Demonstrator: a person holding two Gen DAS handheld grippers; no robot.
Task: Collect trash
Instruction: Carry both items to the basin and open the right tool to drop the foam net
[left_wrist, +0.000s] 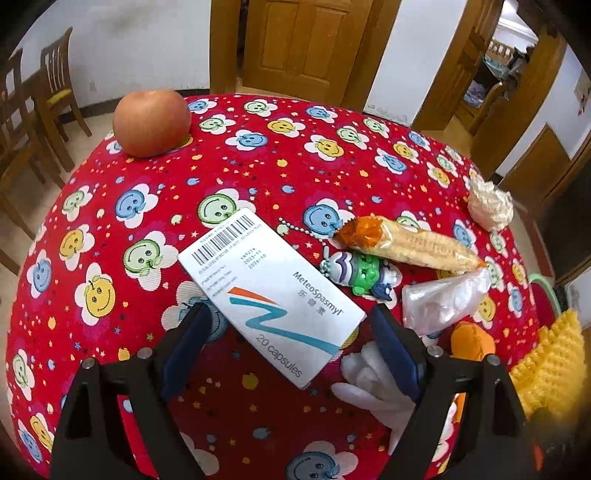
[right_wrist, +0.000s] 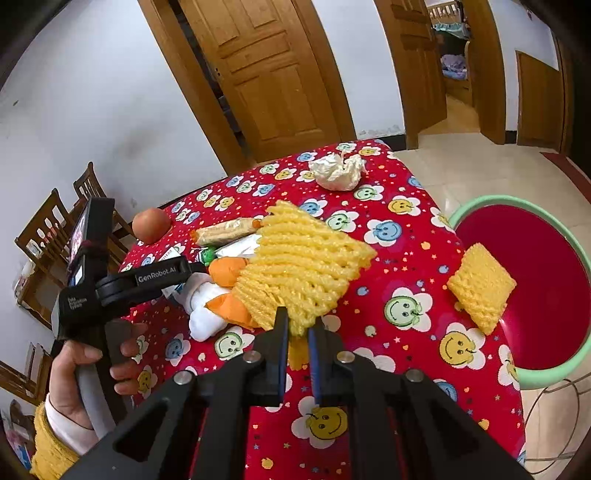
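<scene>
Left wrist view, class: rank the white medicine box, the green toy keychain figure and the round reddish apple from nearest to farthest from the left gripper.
1. White medicine box, its near end between the open left gripper fingers.
2. Green toy keychain figure, just beyond, to the right.
3. Round reddish apple, far left edge of the table.

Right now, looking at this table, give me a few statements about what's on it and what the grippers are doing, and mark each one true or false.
1. The right gripper is shut on a yellow foam net. True.
2. The left gripper is clamped on the apple. False: its jaws stand open on either side of the near end of the medicine box, and the apple sits apart at the far side of the table.
3. A second foam net lies at the table's edge beside the basin. True.
4. The crumpled paper is already in the basin. False: it lies on the table, at the far end.
5. A wrapped snack lies beyond the box. True.
</scene>
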